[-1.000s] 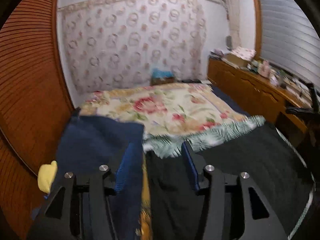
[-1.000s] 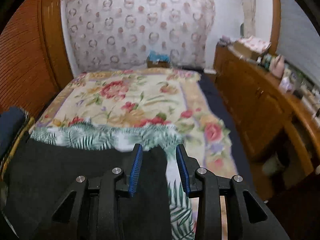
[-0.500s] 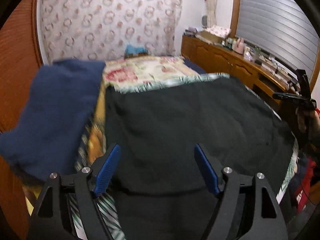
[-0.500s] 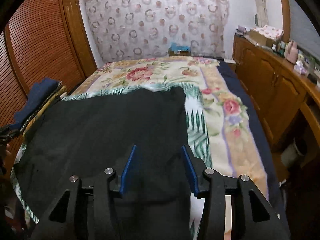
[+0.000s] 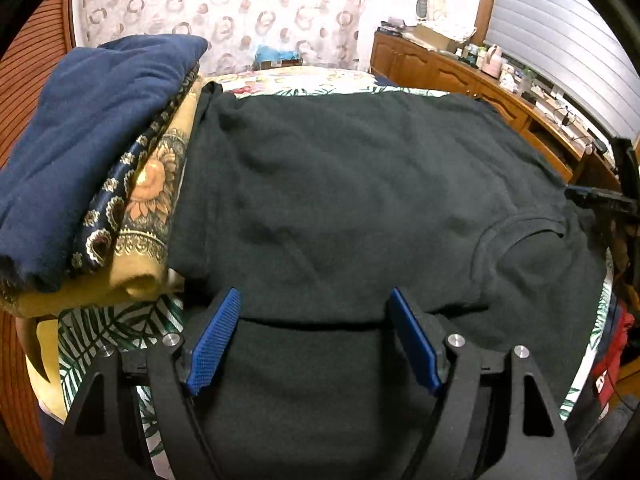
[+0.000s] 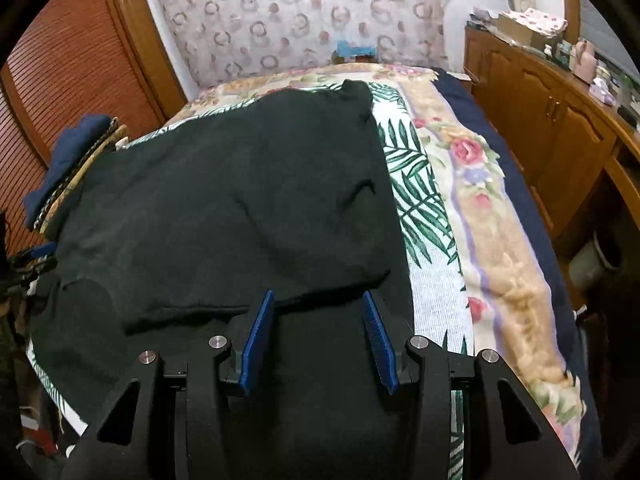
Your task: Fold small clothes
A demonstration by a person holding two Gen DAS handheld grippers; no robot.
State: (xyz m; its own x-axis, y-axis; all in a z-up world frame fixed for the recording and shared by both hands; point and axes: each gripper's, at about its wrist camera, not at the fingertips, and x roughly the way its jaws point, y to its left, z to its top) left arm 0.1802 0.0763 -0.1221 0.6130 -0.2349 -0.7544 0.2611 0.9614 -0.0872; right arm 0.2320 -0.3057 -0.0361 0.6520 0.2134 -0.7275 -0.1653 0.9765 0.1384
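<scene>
A black T-shirt (image 5: 340,184) lies spread flat on the bed, its collar (image 5: 516,232) toward the right in the left wrist view. A fold line crosses its near part. My left gripper (image 5: 314,300) hovers open over the shirt's near edge, with cloth below the blue pads (image 5: 216,340) but not pinched. The right gripper (image 6: 317,298) is open too, over the shirt (image 6: 224,200) near its right side. Each gripper shows at the edge of the other's view: the right gripper (image 5: 600,196) and the left gripper (image 6: 36,256).
A stack of folded clothes (image 5: 92,132), navy on top of patterned yellow, sits left of the shirt. A palm-leaf sheet (image 6: 420,200) and a floral blanket (image 6: 480,208) cover the bed. A wooden dresser (image 6: 540,128) runs along the right, and louvred doors (image 6: 60,60) stand on the left.
Both grippers had the shirt pinched and lifted; they swept back and down, laid it flat and opened. The shirt now lies spread out, free of both.
</scene>
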